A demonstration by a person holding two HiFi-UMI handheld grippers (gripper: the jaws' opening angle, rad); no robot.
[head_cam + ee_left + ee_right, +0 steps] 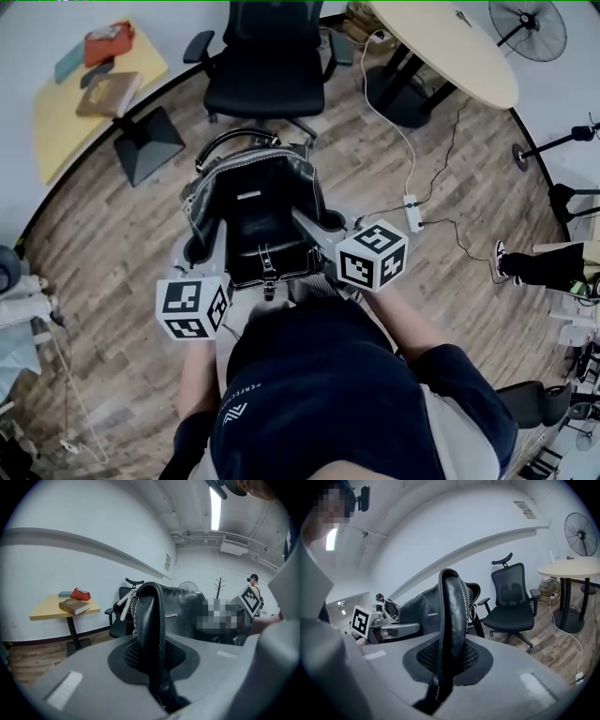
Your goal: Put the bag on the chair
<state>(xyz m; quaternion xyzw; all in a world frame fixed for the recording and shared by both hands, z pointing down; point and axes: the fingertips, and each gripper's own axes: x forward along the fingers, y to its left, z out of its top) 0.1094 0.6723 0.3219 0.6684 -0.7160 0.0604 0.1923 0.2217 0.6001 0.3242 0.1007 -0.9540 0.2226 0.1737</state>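
A black leather bag (255,216) hangs in the air between my two grippers, above the wooden floor. My left gripper (200,258) is shut on the bag's left edge; in the left gripper view the bag's black strap (151,634) is pinched between the jaws. My right gripper (323,246) is shut on the bag's right edge, where a stitched strap (452,630) runs between its pads. The black office chair (265,58) stands beyond the bag, its seat bare. In the right gripper view the chair (511,606) stands to the right of the bag.
A yellow side table (66,103) with a book (108,94) and a red pouch (108,42) stands at the left. A round beige table (450,52) is at the right, with a white cable and power strip (412,214) on the floor. A fan (528,30) stands far right.
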